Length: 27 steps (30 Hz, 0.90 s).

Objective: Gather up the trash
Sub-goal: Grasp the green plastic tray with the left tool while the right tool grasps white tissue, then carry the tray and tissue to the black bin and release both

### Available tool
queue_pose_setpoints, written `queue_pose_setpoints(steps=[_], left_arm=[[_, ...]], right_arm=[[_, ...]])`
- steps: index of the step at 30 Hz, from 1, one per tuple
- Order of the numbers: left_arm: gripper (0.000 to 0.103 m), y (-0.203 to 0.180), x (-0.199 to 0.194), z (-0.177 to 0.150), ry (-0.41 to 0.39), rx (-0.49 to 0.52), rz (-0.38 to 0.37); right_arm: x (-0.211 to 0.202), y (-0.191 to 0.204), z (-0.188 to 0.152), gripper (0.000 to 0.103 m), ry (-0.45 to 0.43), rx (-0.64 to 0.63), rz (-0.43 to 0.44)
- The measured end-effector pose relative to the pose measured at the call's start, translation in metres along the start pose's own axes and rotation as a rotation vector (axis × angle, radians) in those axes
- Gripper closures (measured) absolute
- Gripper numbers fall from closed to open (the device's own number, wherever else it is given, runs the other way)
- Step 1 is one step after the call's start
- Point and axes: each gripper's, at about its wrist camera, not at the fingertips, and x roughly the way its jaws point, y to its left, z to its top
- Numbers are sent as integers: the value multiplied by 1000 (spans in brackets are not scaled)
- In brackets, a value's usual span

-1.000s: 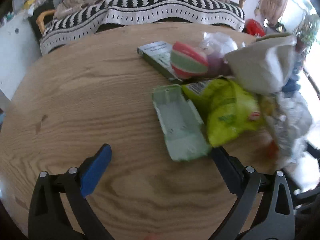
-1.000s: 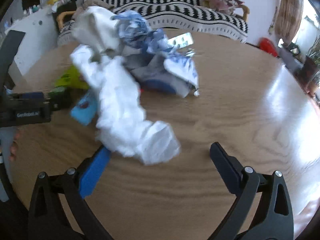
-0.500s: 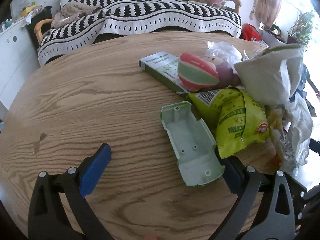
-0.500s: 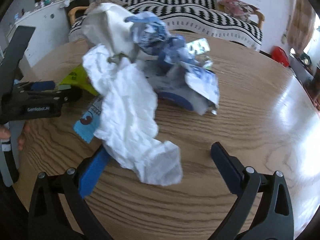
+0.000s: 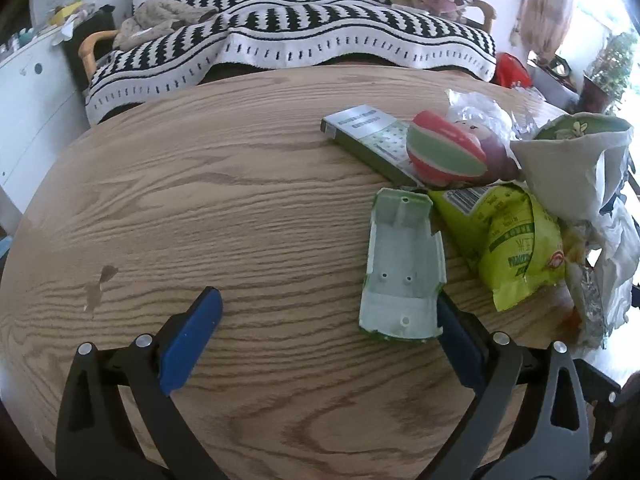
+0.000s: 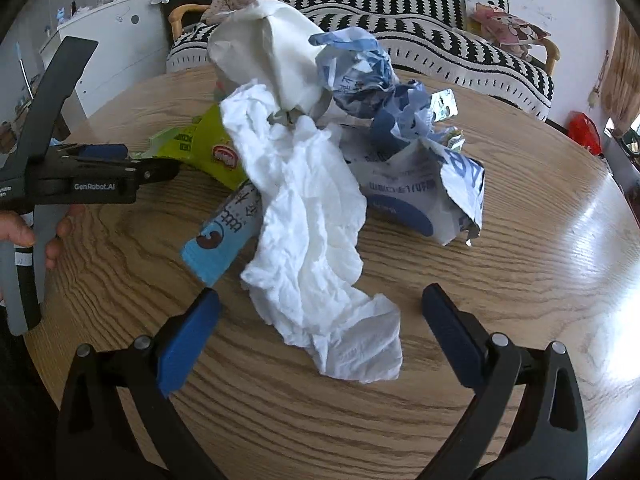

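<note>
On the round wooden table [image 5: 240, 208], both grippers' fingers gape wide, the left's right finger half-hidden behind a green tray [image 5: 402, 272].

Behind the round wooden table [image 5: 200, 208]: a sofa under a black-and-white striped blanket [image 5: 288, 36], a brown plush toy [image 5: 160, 16] at its left end, a pink cartoon cushion [image 6: 508, 28] at its right, a white cabinet [image 6: 120, 40] alongside, a red object [image 6: 584, 132] far right.
</note>
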Motion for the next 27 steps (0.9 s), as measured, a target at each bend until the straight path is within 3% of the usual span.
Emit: queue_pose_setpoints(steps=[3,6,8,10,11,16,23,27], left_arm=[[6,1,1,2,-1,23,-20],[6,0,2,3,0,38,-29],[10,-4,2,3,-4,63,-42],[44,-9,-3,3,-36,83,-51],[68,-11,-6,3,-43,87,-38],[68,-9,-9,2,-13,34,-100],[68,0,-23,-1,-39,-2,-88],[68,4,-27,-4,-38,-9,-80]], right_arm=[[-1,-4,2,15,-8,17,-9],[-5,-9,4,35,-19,47,23],[-6,-12,6,62,-21,65,67],[-6,-17,11,77,-7,118,131],[-6,-20,11,80,-2,148,140],[-21,-25,9,82,-43,220,142],[-61,-27,7,82,-124,242,111],[-58,-30,-1,82,-82,257,75]])
